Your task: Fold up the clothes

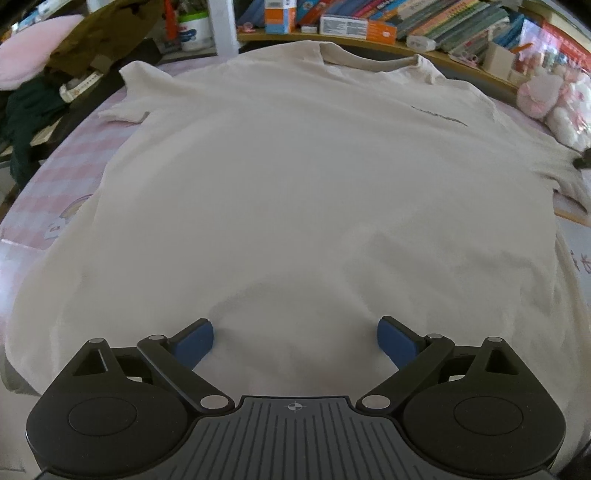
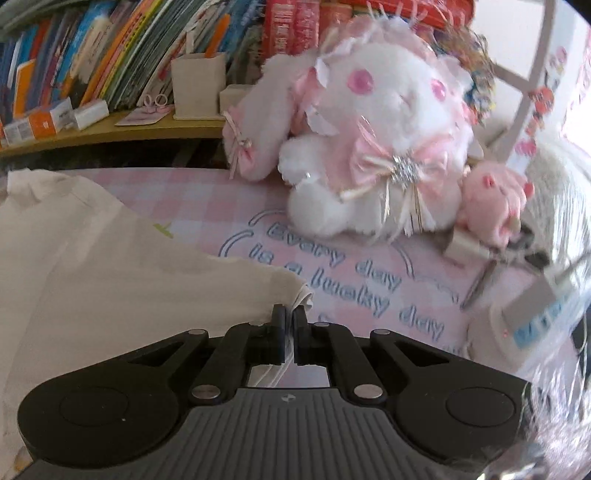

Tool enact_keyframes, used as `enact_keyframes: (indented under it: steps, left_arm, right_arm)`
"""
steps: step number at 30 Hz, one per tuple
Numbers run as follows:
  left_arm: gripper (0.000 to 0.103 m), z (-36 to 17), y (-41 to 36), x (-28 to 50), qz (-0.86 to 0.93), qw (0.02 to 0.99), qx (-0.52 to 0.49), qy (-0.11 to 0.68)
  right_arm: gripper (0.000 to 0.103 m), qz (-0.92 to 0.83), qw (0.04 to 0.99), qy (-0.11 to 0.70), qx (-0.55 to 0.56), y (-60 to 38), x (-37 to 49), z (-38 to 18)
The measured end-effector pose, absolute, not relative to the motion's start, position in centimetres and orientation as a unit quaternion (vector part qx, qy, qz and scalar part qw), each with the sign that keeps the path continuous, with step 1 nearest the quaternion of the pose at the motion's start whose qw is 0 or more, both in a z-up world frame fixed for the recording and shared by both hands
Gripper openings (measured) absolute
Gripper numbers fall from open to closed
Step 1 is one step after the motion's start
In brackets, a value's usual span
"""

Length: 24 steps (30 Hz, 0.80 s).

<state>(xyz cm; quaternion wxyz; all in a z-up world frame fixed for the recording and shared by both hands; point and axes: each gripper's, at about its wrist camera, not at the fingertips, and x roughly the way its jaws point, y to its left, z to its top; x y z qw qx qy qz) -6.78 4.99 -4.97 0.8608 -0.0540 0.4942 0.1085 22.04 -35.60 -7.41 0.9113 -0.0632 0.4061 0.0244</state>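
Note:
A cream T-shirt (image 1: pixel 288 177) lies spread flat on a pink checked bed sheet (image 1: pixel 62 173), collar at the far side. My left gripper (image 1: pixel 295 338) hovers over the shirt's near hem, its blue-padded fingers (image 1: pixel 195 341) wide open with only cloth lying flat beneath them. In the right wrist view the same T-shirt (image 2: pixel 92 266) stretches in from the left. My right gripper (image 2: pixel 290 314) is shut on the tip of its sleeve (image 2: pixel 295 291), and a fold of cloth hangs below the closed jaws.
A white and pink plush rabbit (image 2: pixel 373 122) and a small pink plush (image 2: pixel 495 203) sit on the sheet (image 2: pixel 369 288) ahead of the right gripper. Shelves of books (image 1: pixel 424 22) run along the far side. Dark clothes (image 1: pixel 55 92) are piled at the left.

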Motion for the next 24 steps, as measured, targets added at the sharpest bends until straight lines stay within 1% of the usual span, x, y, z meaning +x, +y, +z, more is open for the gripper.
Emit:
enact_keyframes:
  steps: [4,9,10,11,12,13,14,15,17,18,19,20,21,22,24]
  left_arm:
    - [0.097,-4.7,5.1,-6.3,0.081,0.856,-0.047,0.508]
    - [0.097,-1.9,7.6,-5.3,0.054,0.880,-0.052,0.469]
    - [0.097,-1.3,8.5,-4.9,0.052,0.885,-0.053,0.461]
    - [0.097,-0.8,9.4,-4.3,0.053,0.888,-0.050,0.454]
    - [0.097,-0.3,10.3,-3.7,0.059,0.891,-0.046,0.448]
    - [0.097,0.0,11.6,-3.1,0.067,0.894,-0.045,0.440]
    - [0.097,0.3,13.0,-2.5,0.076,0.898,-0.045,0.432]
    - [0.097,0.6,14.5,-1.9,0.084,0.901,-0.045,0.424]
    - [0.094,0.6,17.1,-0.4,0.107,0.905,-0.056,0.408]
    - [0.091,0.2,18.3,0.2,0.112,0.904,-0.065,0.406]
    - [0.081,-0.3,19.4,0.9,0.115,0.903,-0.074,0.407]
    - [0.071,-0.8,20.4,1.6,0.118,0.902,-0.084,0.407]
    - [0.067,-1.2,21.5,2.3,0.120,0.901,-0.093,0.407]
    - [0.059,-1.7,22.6,3.0,0.123,0.899,-0.103,0.407]
    - [0.055,-2.7,24.7,4.4,0.129,0.896,-0.121,0.406]
  right_arm:
    - [0.003,0.001,0.916,0.394,-0.080,-35.2,22.9,-7.9]
    - [0.004,-0.011,0.916,0.388,-0.104,-34.4,23.5,-8.3]
    - [0.006,-0.010,0.915,0.390,-0.105,-34.4,23.5,-8.1]
    - [0.011,-0.009,0.913,0.393,-0.106,-34.3,23.5,-7.9]
    - [0.020,-0.014,0.915,0.391,-0.101,-34.3,23.1,-7.4]
    - [0.026,-0.019,0.918,0.384,-0.094,-34.4,22.6,-6.8]
    - [0.035,-0.022,0.922,0.379,-0.080,-34.4,21.6,-6.1]
    - [0.036,-0.023,0.925,0.375,-0.065,-34.4,20.6,-5.4]
    - [0.036,-0.026,0.930,0.365,-0.036,-34.4,18.6,-4.1]
    - [0.038,-0.024,0.930,0.366,-0.025,-34.0,17.2,-3.6]
    - [0.039,-0.020,0.929,0.369,-0.016,-33.4,15.6,-3.1]
    - [0.043,-0.016,0.928,0.373,-0.007,-32.7,14.1,-2.9]
    - [0.047,-0.012,0.926,0.376,0.001,-31.9,12.5,-2.6]
    - [0.048,-0.012,0.925,0.380,0.011,-31.1,11.1,-2.6]
    - [0.048,-0.012,0.920,0.391,0.030,-29.3,8.4,-2.9]
